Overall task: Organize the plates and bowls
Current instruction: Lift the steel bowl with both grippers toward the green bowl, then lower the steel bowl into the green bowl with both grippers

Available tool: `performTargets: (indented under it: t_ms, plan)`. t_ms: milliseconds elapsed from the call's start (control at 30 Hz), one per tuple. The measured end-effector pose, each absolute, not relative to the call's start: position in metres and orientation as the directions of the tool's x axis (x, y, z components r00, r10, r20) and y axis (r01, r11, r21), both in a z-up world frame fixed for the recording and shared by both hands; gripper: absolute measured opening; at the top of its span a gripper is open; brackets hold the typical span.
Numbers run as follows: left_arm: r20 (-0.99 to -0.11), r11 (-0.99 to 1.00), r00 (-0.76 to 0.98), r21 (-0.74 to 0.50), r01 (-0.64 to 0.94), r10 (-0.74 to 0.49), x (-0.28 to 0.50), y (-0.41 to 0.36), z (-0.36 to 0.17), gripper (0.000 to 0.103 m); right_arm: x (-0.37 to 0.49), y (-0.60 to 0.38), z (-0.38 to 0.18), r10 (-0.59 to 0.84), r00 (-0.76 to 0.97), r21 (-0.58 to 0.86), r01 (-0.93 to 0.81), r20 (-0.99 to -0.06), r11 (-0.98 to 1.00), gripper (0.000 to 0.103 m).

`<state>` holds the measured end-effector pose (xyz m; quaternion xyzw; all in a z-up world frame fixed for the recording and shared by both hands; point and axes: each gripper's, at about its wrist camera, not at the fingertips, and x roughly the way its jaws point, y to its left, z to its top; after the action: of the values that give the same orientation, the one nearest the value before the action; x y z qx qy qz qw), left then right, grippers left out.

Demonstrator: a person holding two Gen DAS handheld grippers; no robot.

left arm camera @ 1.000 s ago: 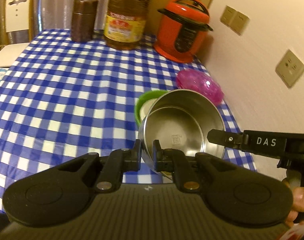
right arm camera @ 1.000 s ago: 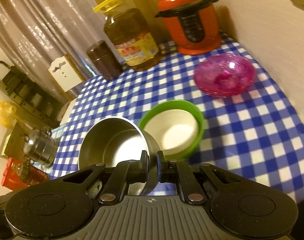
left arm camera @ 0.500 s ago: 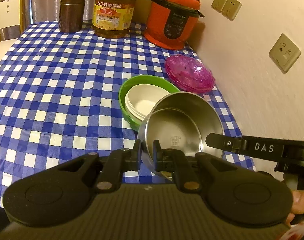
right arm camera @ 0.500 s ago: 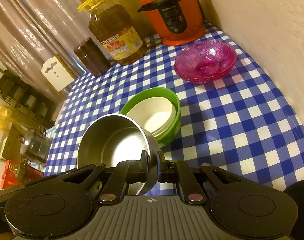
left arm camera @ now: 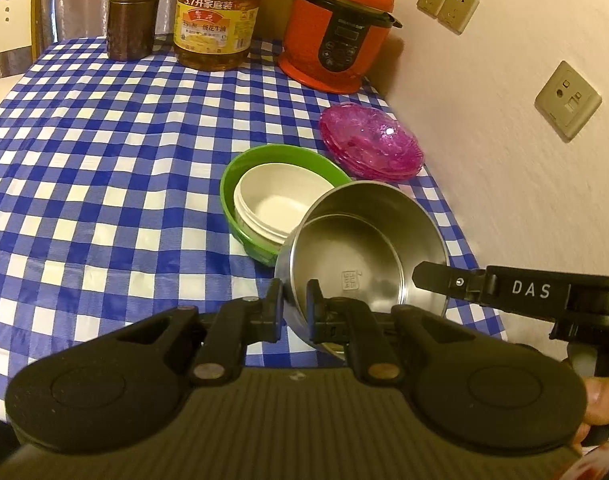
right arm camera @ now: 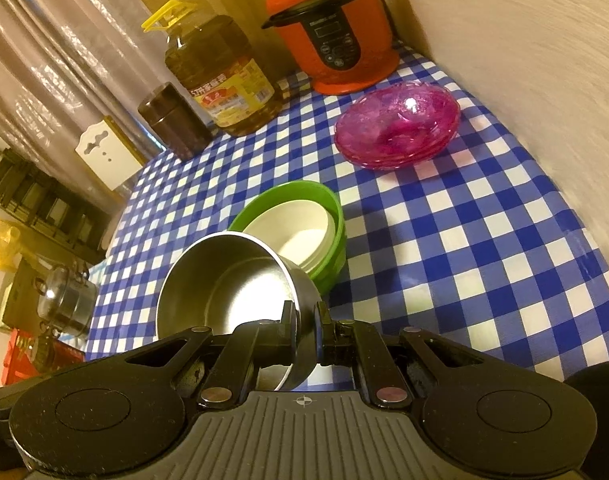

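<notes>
A tilted steel bowl (left arm camera: 364, 256) sits clamped by its rim in both grippers, a white-in-green nested bowl pair (left arm camera: 272, 208) just ahead, stacked pink plates (left arm camera: 370, 142) beyond.

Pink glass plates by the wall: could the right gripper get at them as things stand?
Probably not yet: the right gripper has its jaws shut on the steel bowl's rim, as does the left gripper. The path over the tablecloth to the pink plates looks clear.

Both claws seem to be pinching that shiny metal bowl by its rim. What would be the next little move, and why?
Probably carry the steel bowl a bit farther over the white bowl nested in the green bowl and lower it in. The left gripper and right gripper both clamp its rim, it hangs tilted beside that stack, and nesting it there would tidy the bowls.
</notes>
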<state>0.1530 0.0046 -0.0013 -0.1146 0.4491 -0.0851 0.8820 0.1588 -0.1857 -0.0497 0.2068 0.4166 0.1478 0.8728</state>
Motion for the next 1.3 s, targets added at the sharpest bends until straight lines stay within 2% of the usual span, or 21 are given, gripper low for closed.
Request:
performTargets:
  t_ms: [733, 1300]
  plan:
    - [-0.746, 0.944, 0.606, -0.330, 0.023, -0.276, 0.224, 0.012, 0.008, 0.010, 0.229, -0.190, -0.039, 0.446, 0.606, 0.491, -0.103, -0.659, 0.865, 0.009]
    - [-0.793, 0.945, 0.553, -0.326, -0.032, -0.255, 0.273, 0.024, -0.020, 0.010, 0.287, -0.176, -0.058, 0.448, 0.551, 0.475, -0.105, -0.703, 0.874, 0.009]
